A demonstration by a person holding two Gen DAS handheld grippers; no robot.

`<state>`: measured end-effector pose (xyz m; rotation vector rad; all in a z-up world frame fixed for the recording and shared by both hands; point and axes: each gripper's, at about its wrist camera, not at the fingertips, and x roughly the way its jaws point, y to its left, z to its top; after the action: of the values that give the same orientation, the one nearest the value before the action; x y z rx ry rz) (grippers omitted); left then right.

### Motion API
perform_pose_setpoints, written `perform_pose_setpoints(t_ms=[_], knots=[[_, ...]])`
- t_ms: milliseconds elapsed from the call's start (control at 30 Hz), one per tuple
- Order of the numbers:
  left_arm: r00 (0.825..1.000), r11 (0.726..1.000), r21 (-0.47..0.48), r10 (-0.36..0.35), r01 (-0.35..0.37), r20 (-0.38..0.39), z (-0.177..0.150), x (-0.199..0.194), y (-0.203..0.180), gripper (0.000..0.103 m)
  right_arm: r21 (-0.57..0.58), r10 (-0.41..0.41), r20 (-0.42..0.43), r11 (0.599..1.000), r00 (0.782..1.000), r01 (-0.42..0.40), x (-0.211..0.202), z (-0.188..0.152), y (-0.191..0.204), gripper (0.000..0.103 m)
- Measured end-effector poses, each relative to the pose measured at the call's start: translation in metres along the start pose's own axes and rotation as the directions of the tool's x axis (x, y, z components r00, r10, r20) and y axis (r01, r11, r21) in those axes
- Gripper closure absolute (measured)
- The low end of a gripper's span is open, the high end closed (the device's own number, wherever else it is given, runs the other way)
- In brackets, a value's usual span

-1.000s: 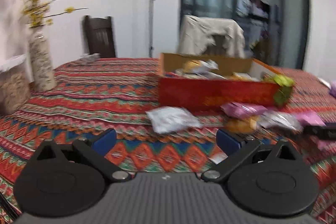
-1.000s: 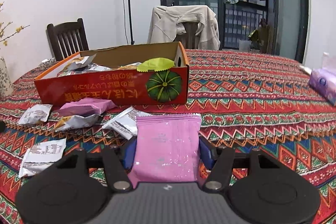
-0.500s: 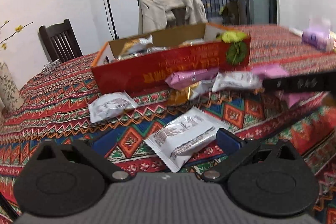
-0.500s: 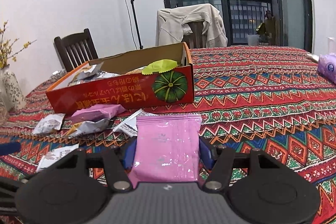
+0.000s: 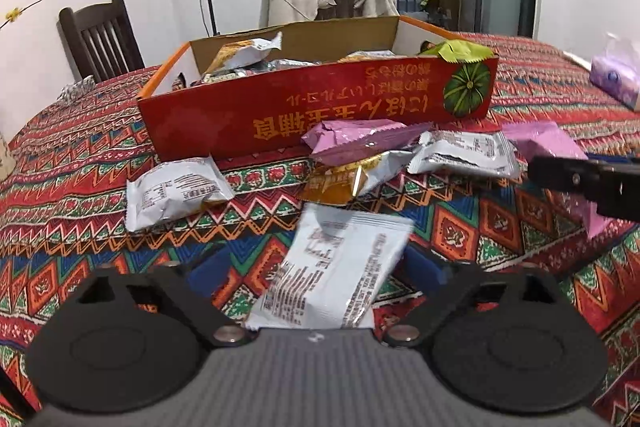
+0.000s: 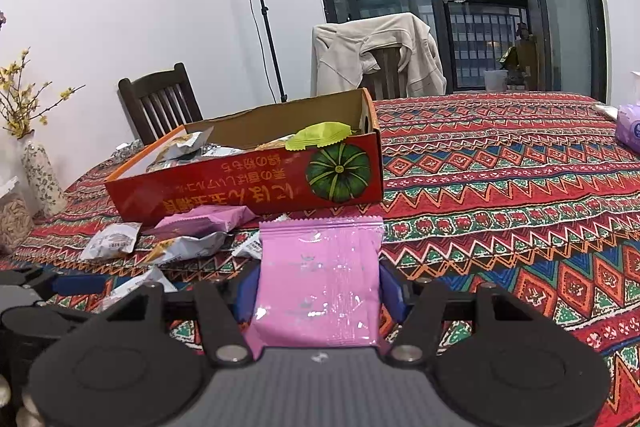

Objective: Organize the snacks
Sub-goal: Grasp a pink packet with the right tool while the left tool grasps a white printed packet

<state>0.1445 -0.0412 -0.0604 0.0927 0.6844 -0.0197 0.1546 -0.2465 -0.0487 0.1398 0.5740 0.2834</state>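
The table [image 5: 72, 163] carries the red box [image 5: 320, 107] with snacks inside. The right hand-held gripper [image 6: 318, 291] clamps a pink packet [image 6: 320, 279]. The left hand-held gripper [image 5: 316, 275] — jaws just closing — straddles a white packet [image 5: 332, 267], apparently untouched.

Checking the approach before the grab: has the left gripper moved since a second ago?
Yes. The left gripper has closed in on the red box, now straddling a white packet.

Packets [image 5: 180, 191] before box [image 5: 280, 115], apparently touching.
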Motion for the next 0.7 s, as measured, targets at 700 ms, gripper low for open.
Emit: perform_pose_setpoints(t_ms=[700], knots=[[0.994, 1.000, -0.002, -0.031, 0.031, 0.100, -0.006, -0.018, -0.001, 0.059, -0.033, -0.020, 0.043, 0.999, 0.999, 0.021, -0.003, -0.003, 0.006, 0.043]])
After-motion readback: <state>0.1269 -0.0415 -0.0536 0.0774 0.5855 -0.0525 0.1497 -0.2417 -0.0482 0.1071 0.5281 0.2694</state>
